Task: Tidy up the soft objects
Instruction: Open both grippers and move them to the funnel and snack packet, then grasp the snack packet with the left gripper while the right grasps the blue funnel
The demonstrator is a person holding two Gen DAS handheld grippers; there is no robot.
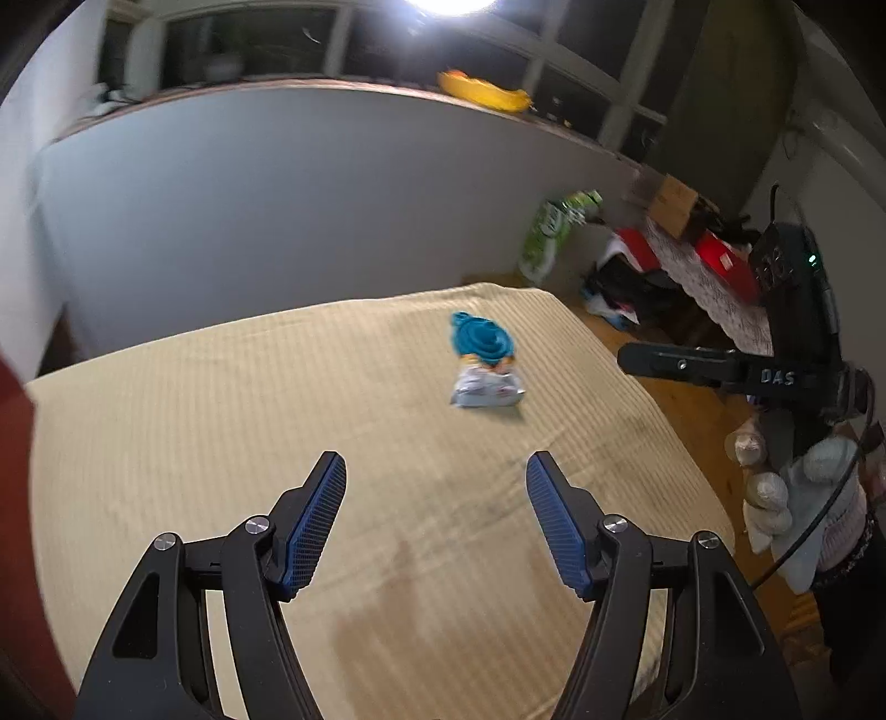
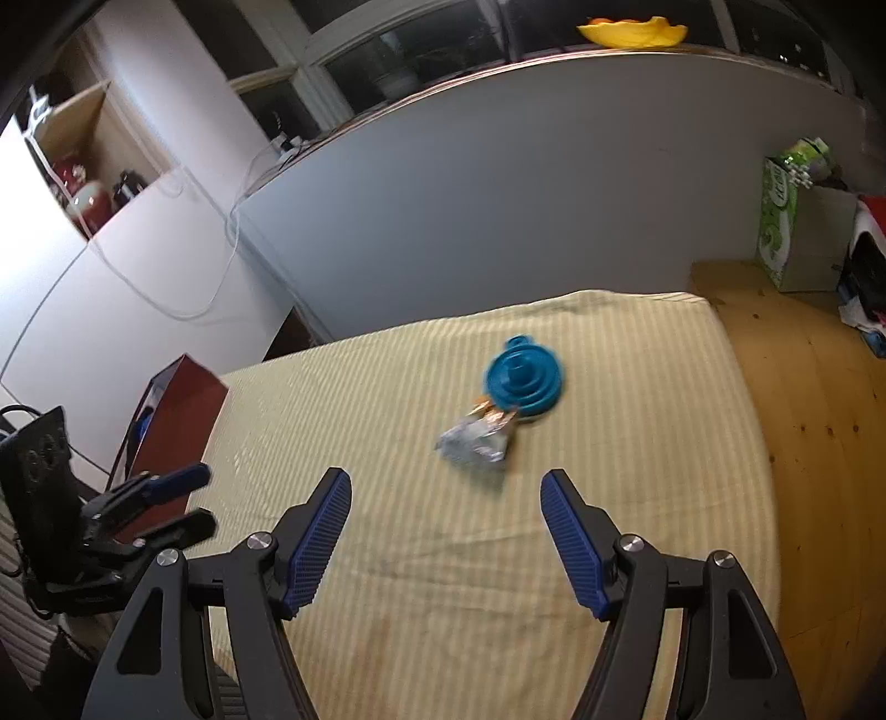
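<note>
A blue collapsible funnel [image 1: 480, 340] [image 2: 523, 382] lies on the pale striped mattress [image 1: 221, 421] [image 2: 637, 421], touching a silvery foil packet [image 1: 487, 390] [image 2: 475, 447] just in front of it. My left gripper [image 1: 436, 471] hovers open over the mattress, well short of both, with nothing between its blue pads. My right gripper [image 2: 446, 487] is open too and empty, a little short of the packet. In the left wrist view the right gripper's body [image 1: 797, 332] shows at the right, held by a gloved hand [image 1: 786, 493]. The left gripper [image 2: 199, 498] appears at the left of the right wrist view.
A red-brown box [image 2: 177, 421] stands at the mattress's left edge. Wooden floor [image 2: 819, 443] runs along the right, with a green-printed pack [image 2: 775, 221] [image 1: 545, 235], clothes and boxes [image 1: 664, 266] beyond. A grey wall [image 1: 277, 210] bounds the far side; a yellow bowl [image 2: 631, 30] rests on its ledge.
</note>
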